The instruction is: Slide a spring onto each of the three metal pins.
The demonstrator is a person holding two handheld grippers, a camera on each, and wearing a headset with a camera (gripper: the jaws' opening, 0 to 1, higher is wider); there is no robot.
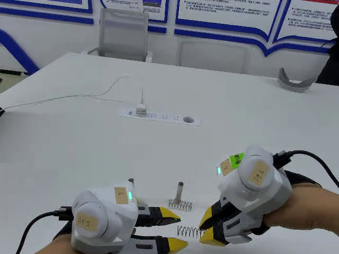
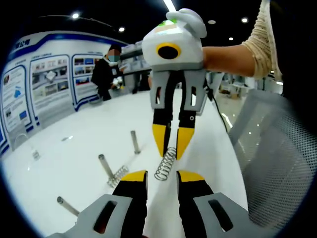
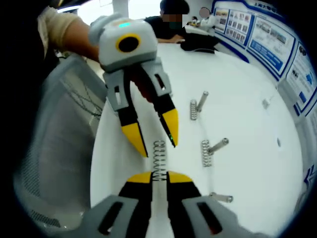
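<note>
The right gripper (image 3: 159, 177) pinches one end of a spring (image 3: 158, 154) over the white table (image 1: 79, 137). The left gripper (image 2: 162, 175) stands parted at the spring's other end. A pin (image 3: 218, 145) and a farther pin (image 3: 202, 100) wear coils, and a bare pin (image 3: 221, 198) stands nearest. The writing on the tan stickers (image 1: 259, 173) is too small to read.

The right gripper (image 3: 158, 177) is pinching one end of a loose spring (image 3: 158, 154) between its yellow tips; the left gripper (image 3: 158, 148) is facing it, jaws spread astride the other end; on the white tabletop (image 3: 247, 89), the far pin (image 3: 202, 98) and middle pin (image 3: 221, 144) are each carrying a spring; the near pin (image 3: 221, 198) is sitting bare.
</note>
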